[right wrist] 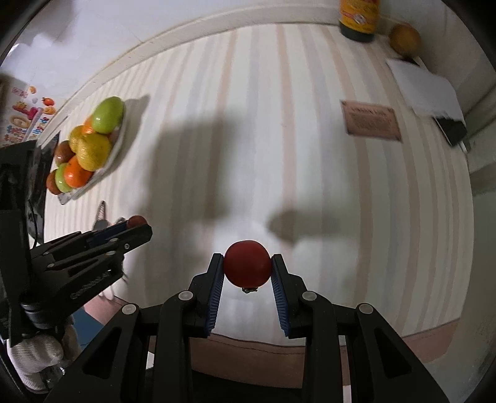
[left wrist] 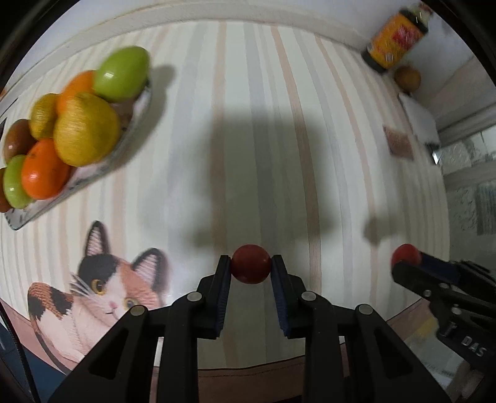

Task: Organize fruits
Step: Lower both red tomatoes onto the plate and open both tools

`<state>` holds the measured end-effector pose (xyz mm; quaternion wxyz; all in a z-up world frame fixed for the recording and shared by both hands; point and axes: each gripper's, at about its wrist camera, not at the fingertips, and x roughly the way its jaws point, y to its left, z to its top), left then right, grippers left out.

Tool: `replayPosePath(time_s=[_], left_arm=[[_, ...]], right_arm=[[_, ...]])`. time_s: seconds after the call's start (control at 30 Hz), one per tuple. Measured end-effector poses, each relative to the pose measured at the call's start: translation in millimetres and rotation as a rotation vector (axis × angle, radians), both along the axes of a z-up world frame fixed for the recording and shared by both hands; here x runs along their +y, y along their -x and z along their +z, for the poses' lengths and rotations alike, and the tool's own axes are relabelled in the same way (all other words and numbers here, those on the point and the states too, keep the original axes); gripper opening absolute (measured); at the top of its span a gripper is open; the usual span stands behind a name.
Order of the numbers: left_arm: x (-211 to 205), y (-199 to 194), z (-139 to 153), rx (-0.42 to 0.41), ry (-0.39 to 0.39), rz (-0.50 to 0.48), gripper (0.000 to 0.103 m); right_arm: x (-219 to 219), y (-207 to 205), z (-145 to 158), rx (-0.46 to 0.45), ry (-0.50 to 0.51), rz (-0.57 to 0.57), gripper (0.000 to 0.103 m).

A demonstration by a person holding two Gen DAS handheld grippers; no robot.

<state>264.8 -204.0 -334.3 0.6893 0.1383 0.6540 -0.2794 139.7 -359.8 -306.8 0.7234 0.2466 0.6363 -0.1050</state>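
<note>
My left gripper (left wrist: 251,263) is shut on a small dark red fruit (left wrist: 251,264) and holds it above the striped tablecloth. My right gripper (right wrist: 247,269) is shut on a red tomato (right wrist: 247,268) with its green stem facing down. Each gripper shows in the other's view: the right one at the right edge (left wrist: 406,263), the left one at the left (right wrist: 138,226). A plate (left wrist: 93,173) at the far left is piled with green, orange, yellow and brownish fruits (left wrist: 86,130); it also shows in the right wrist view (right wrist: 108,158).
A dark bottle with a yellow label (right wrist: 359,18) and a brownish round fruit (right wrist: 404,38) stand at the far right back. A pink card (right wrist: 370,121), white paper (right wrist: 424,86) and a dark flat object (right wrist: 451,128) lie at the right. A cat picture (left wrist: 102,285) is printed on the cloth.
</note>
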Motion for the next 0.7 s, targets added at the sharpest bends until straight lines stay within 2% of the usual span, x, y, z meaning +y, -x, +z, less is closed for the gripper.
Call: replayPosePath(time_s=[0.17,0.33,0.53,0.7], left_arm=[[45,-23,35,-0.04,0.055,0.101,0.023],[113,-51,64,-0.066,0.104,0.257,0.023],[191,-95,69,-0.051,0.136,0.446,0.023],[237,-129,60,0.001,0.179,0.557,0.024]], right_arm=[[23,-28,10,-0.059,-0.03,0.054,0.033],[75,-77,13,-0.125,-0.101,0.151,0.033],[152,-144,2,-0.193,-0.265,0.226,0.033],[207,-186,-16,-0.214,-0.337,0.274,0.033]])
